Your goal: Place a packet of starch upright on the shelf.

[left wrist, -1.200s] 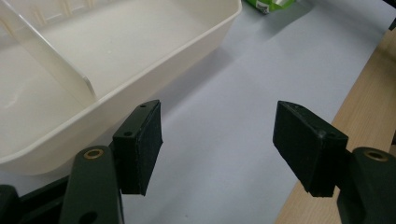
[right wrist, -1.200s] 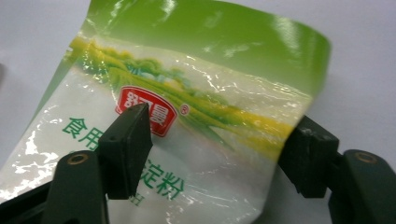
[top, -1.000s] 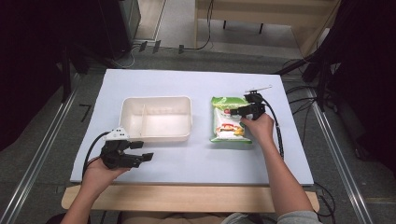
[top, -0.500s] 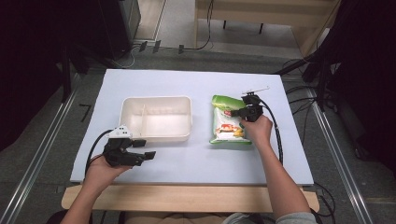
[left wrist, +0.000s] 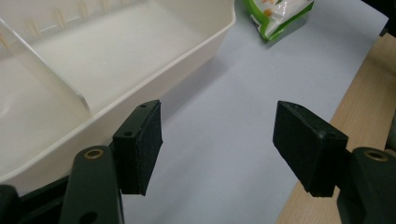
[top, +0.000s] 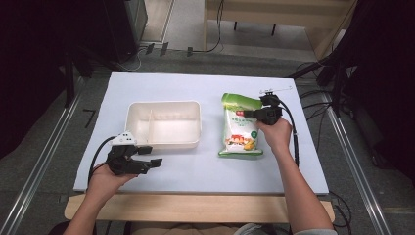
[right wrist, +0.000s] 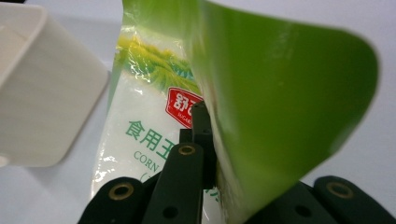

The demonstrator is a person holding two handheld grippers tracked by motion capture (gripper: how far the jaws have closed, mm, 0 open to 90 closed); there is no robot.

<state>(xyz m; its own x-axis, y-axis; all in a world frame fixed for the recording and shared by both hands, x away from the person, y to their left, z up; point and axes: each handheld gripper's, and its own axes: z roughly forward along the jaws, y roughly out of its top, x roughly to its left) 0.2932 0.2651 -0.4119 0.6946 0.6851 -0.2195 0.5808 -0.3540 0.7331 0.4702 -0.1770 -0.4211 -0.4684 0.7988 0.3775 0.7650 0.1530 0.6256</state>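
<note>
Nearest the person, the left gripper point(top: 147, 163) rests on the table point(top: 195, 171) just beside the tray's point(top: 164, 145) front wall, its jaws wide apart and holding nothing. Farther off, the right gripper point(top: 249, 114) is clamped on the bag's point(top: 241, 133) green upper edge, folding it over; the bag lies right of the tray. This looks like the grasp step; next probably calls for lifting the bag clear and carrying it over the tray.
</note>
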